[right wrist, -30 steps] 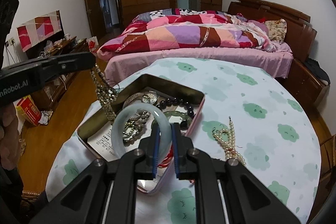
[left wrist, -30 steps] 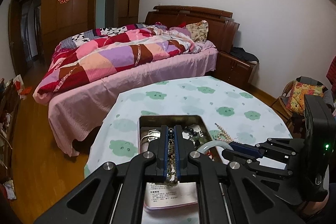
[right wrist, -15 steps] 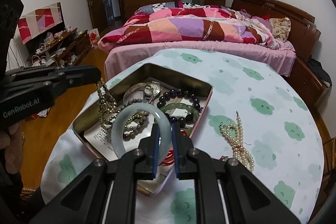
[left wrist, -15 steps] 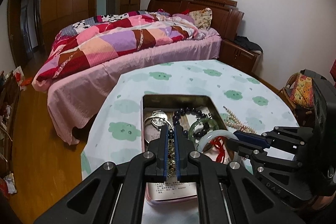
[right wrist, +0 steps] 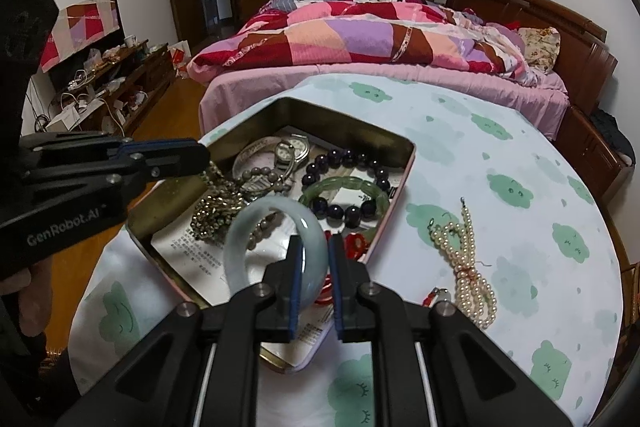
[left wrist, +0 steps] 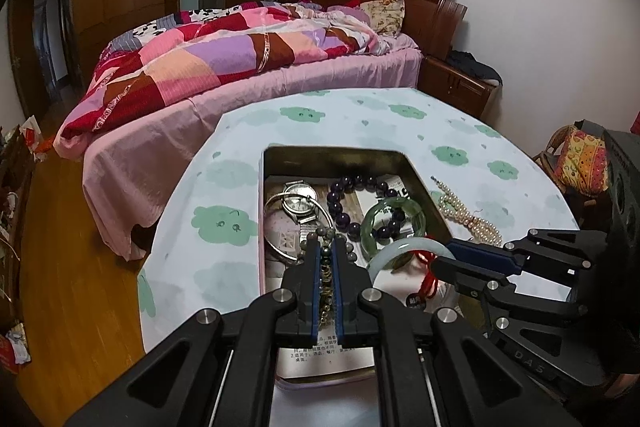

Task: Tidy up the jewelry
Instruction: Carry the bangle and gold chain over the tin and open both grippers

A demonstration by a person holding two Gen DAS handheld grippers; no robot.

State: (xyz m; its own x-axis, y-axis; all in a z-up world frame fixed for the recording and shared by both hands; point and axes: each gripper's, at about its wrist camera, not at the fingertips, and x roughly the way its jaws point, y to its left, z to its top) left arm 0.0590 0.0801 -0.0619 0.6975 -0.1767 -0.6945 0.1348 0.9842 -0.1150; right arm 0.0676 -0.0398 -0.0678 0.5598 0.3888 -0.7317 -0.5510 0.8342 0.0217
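- Left gripper [left wrist: 327, 259]: fingers closed on a beaded chain [right wrist: 216, 203] of small dull-gold beads. The strand is pinched between the pads and hangs from the tips into the tin.
- Right gripper [right wrist: 314, 259]: fingers clamped on a pale jade bangle [right wrist: 256, 239], gripped across one side of the ring. The ring stands on edge, and its free arc rises forward and to the left of the fingertips.
- Tin [right wrist: 348, 131]: open metal box on the cloud-print tablecloth [right wrist: 520, 155]. Already in it: a wristwatch [left wrist: 299, 203], a dark purple bead bracelet [left wrist: 352, 187], a green bangle [left wrist: 394, 223] and a silver bangle [left wrist: 276, 223].
- Pearl necklace [right wrist: 466, 259]: lies on the cloth just outside the tin's right wall, its long axis running away from the camera. The right gripper is nearer to it (both hands are full, so it is not reachable yet).
- Key relation: both held pieces sit over the tin's near half, the chain to the left and the bangle to the right, close together but apart as far as I can see.
- Judgement: the chain's lower loops appear to rest on the tin's contents. Whether the bangle touches the paper lining below, I cannot tell.
- Judgement: release looks like the next call, and the bangle may roll once it is freed.
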